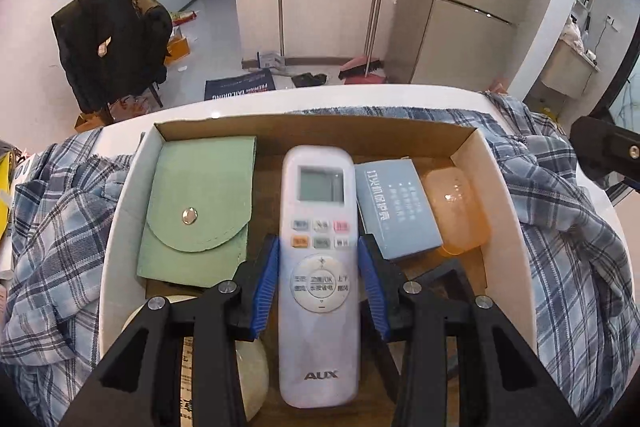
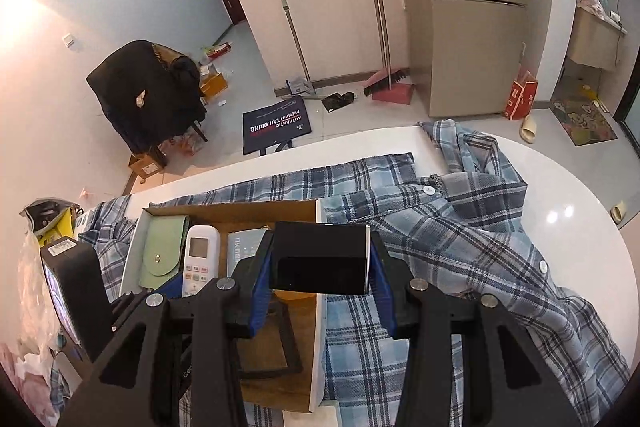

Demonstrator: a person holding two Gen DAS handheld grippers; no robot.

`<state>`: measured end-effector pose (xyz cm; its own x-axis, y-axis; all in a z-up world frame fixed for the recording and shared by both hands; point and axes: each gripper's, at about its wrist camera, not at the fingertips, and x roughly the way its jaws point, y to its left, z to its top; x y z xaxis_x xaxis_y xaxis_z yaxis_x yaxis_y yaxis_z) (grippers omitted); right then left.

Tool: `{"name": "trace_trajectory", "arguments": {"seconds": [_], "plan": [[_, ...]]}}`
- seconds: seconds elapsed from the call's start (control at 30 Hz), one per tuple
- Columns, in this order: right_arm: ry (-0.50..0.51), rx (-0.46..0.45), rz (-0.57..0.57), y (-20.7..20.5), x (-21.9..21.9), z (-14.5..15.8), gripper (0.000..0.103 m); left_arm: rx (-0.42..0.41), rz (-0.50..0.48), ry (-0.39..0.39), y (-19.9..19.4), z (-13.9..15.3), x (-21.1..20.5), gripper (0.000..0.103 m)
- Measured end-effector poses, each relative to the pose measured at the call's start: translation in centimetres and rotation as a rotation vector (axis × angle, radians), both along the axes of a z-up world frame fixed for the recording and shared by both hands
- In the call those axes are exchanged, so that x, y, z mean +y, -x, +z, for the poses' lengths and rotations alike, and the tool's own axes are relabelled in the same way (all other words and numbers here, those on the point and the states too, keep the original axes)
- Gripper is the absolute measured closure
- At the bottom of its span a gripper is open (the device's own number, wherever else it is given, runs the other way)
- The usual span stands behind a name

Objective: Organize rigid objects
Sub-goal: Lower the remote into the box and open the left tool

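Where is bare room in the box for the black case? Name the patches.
Free: the brown floor along the box's far wall, beyond the white remote and blue booklet. In the right wrist view, the near floor around a black frame looks partly open. Crowded: the middle row, green pouch, remote, booklet and orange case side by side.

The left tool (image 1: 320,269) pointed steeply downward, its two blue-padded fingers (image 1: 266,287) pressed against either side of a white remote (image 1: 318,267) that ran lengthwise between them. The right tool (image 2: 320,285) tilted down likewise, its blue pads (image 2: 262,291) clamped on the two ends of a black box (image 2: 320,257) held crosswise at the fingertips. The left tool's black body showed at the lower left of the right tool's view.
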<state>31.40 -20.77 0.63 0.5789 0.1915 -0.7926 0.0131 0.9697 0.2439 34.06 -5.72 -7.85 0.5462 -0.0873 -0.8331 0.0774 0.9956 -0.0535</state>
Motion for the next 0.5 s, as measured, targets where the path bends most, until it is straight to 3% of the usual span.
{"name": "trace_trajectory", "arguments": {"seconds": [0.13,0.2,0.33,0.4,0.5], "plan": [[-0.018,0.002,-0.001,-0.2,-0.3,-0.3,0.061,-0.067,0.019,0.013,1.1,1.8,0.2,0.057],[-0.021,-0.009,-0.016,-0.2,-0.6,-0.3,0.061,-0.127,0.046,0.043,1.8,3.4,1.0,0.039],[-0.041,-0.04,0.009,-0.1,-0.2,-0.4,0.061,-0.341,0.089,0.044,4.1,7.1,2.1,0.019],[-0.052,-0.054,0.007,-0.1,0.4,-0.8,0.061,-0.468,0.079,0.018,5.5,8.6,2.2,0.016],[-0.049,-0.063,0.007,-0.3,1.4,-2.0,0.061,-0.562,0.088,-0.021,6.4,9.6,2.5,0.016]]}}
